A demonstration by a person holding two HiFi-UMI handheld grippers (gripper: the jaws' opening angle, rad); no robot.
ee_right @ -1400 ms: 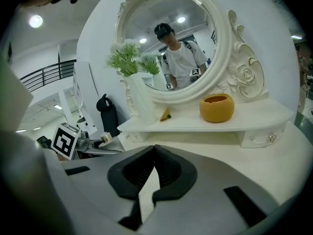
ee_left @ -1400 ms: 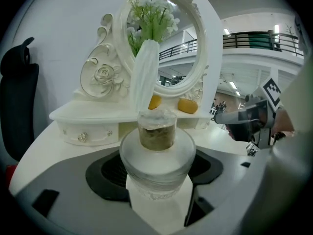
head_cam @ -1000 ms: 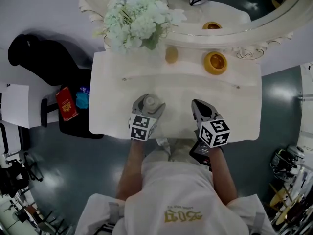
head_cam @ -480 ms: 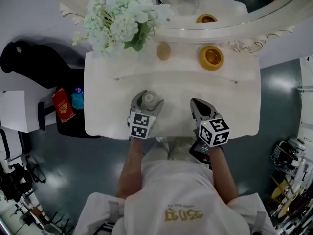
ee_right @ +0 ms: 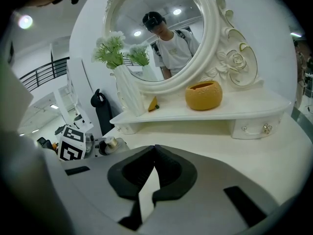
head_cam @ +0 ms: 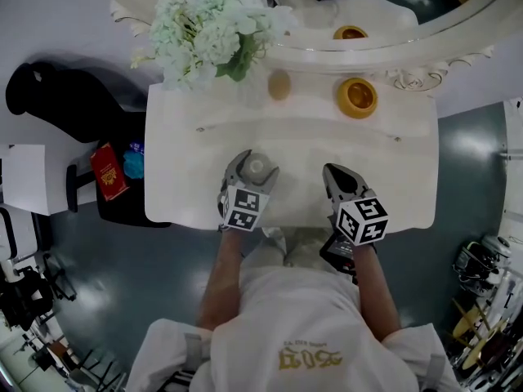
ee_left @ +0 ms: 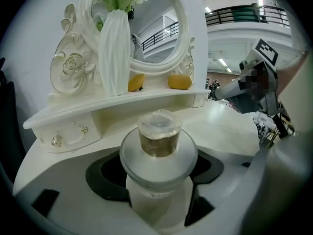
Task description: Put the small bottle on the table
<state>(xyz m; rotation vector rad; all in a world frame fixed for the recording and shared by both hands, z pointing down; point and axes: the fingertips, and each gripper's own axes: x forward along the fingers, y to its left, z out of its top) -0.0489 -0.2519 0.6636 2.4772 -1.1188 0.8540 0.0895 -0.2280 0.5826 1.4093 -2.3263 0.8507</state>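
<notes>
The small bottle (head_cam: 255,170) is pale and round with a clear cap over amber liquid (ee_left: 159,141). It stands upright between the jaws of my left gripper (head_cam: 252,162), which is shut on its body above the near left part of the white dressing table (head_cam: 400,190). The frames do not show whether its base touches the tabletop. To the right, my right gripper (head_cam: 337,174) hovers over the table's near edge. Its jaws meet at the tips (ee_right: 154,150) with nothing between them.
A raised shelf at the back carries a white vase of pale flowers (head_cam: 212,27), a small yellow object (head_cam: 279,85) and an orange bowl (head_cam: 357,98), below an oval mirror (ee_right: 161,28). Left of the table stand a black chair (head_cam: 69,104) and a red box (head_cam: 108,171).
Only the head camera has shifted slightly. Both grippers hold the same places, and the bottle stays in the left one.
</notes>
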